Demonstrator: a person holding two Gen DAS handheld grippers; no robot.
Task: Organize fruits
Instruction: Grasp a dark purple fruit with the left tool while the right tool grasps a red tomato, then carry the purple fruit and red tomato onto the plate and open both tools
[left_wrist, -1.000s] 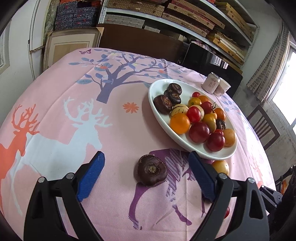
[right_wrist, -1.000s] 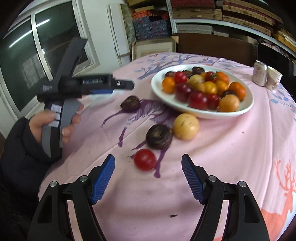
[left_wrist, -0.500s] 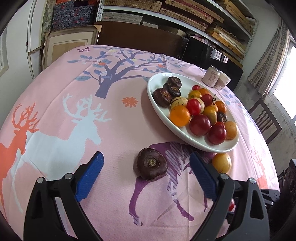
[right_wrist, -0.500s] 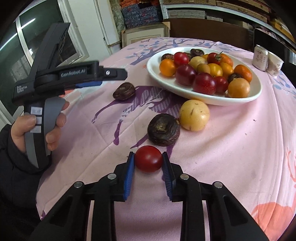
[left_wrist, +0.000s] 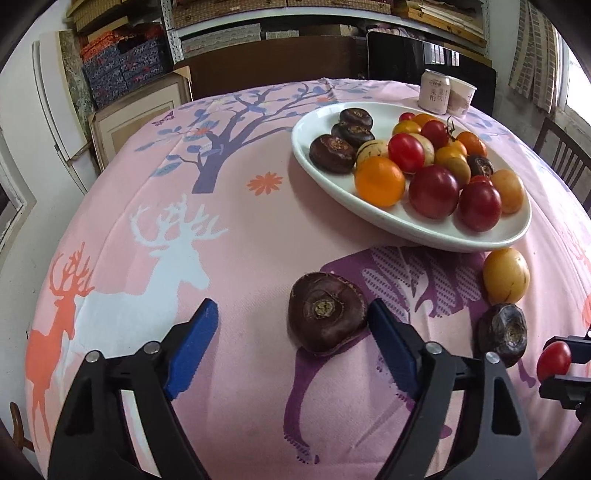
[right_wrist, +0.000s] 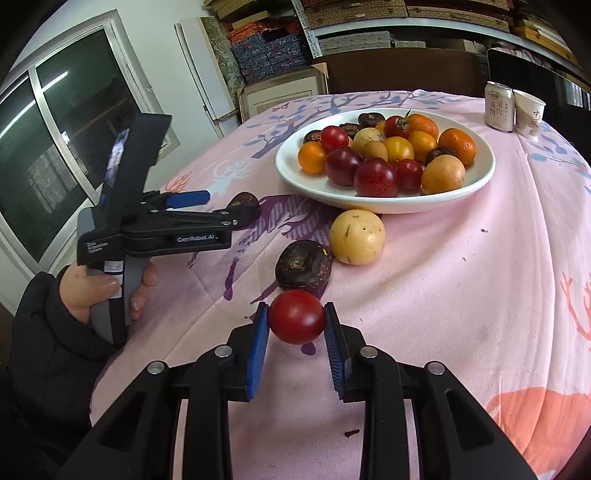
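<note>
A dark brown water chestnut (left_wrist: 327, 317) lies on the pink cloth between the jaws of my left gripper (left_wrist: 291, 314). The jaws are closing. The right pad is at the chestnut's side and the left pad stands well apart from it. My right gripper (right_wrist: 296, 319) is shut on a red tomato (right_wrist: 296, 317), held just above the cloth. Beyond the tomato lie a second dark chestnut (right_wrist: 303, 265) and a yellow fruit (right_wrist: 356, 236). The white oval plate (right_wrist: 369, 205) behind them holds several tomatoes, oranges and chestnuts.
A drink can (right_wrist: 498, 107) and a paper cup (right_wrist: 529, 112) stand behind the plate. A hand (right_wrist: 92, 291) in a dark sleeve holds the left gripper. Shelves, boxes and a dark chair back ring the round table; a window is at left.
My right gripper closed on the red tomato and raised it slightly. My left gripper sank toward the chestnut, rolled, and its jaws narrowed around it.
</note>
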